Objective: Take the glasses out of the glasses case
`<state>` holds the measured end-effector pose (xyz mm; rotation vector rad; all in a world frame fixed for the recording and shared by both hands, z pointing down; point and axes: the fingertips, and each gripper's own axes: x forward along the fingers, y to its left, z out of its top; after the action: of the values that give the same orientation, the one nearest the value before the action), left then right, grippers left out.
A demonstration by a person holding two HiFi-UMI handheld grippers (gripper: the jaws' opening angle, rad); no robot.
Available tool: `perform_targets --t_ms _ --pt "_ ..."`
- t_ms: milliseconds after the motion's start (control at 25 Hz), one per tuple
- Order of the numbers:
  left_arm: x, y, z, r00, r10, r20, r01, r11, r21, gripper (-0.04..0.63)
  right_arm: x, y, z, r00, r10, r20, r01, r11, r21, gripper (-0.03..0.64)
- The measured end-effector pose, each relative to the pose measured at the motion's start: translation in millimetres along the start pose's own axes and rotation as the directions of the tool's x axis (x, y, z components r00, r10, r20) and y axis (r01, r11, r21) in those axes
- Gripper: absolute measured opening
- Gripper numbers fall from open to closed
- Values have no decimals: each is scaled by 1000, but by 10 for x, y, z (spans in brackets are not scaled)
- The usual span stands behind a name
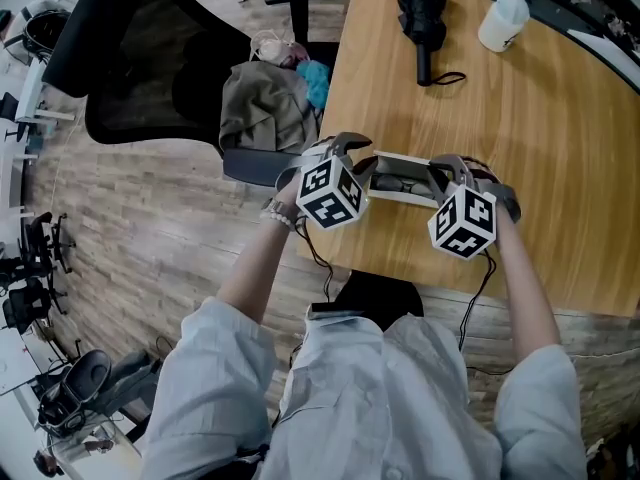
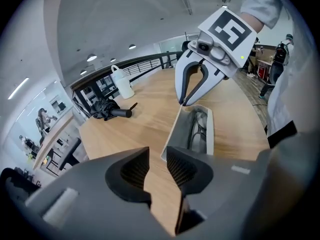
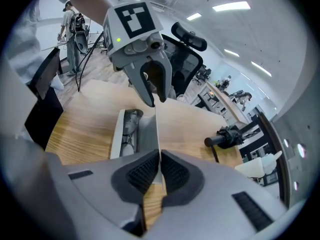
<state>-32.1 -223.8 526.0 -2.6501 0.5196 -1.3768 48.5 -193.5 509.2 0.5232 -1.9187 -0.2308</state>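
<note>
You're pinching case lid [image 3: 149,134] in right hand-held gripper [image 3: 160,171]; left hand-held gripper [image 2: 157,166] gaping empty; glasses [image 3: 129,129] lying in case [image 3: 116,134].

Bare table [image 1: 560,148] across centre and right of head view: wide free room beyond glasses case [image 1: 405,195]. Folded umbrella [image 1: 425,23], white bottle [image 1: 502,20] at top, well apart from case. Raised lid [image 3: 149,129] walling case's upper side, pinched in right gripper [image 3: 159,170]. Case interior reachable from above. At case's left end, left gripper [image 2: 157,168], jaws apart, empty. Beside table's left edge, chair [image 1: 150,68] with bundled cloth [image 1: 265,103].
</note>
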Motion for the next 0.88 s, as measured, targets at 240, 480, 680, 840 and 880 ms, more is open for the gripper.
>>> perform_targets --t_ms 240,480,680,840,880 --pt "114 -9 41 999 -22 -23 23 998 58 81 8 -57 5 1000 -21 5 21 999 28 12" --pt "170 -1 46 999 -30 -32 31 999 32 29 -83 16 147 998 34 50 -36 998 44 107" --pt "190 11 49 999 -35 -30 36 999 26 29 -47 225 270 994 100 54 -99 995 -22 106" --pt "194 22 50 999 -36 -27 37 999 26 28 48 397 315 982 187 32 -184 980 -72 106" --pt "192 22 51 999 -35 -27 36 999 25 28 72 428 319 978 207 27 -204 976 -75 106"
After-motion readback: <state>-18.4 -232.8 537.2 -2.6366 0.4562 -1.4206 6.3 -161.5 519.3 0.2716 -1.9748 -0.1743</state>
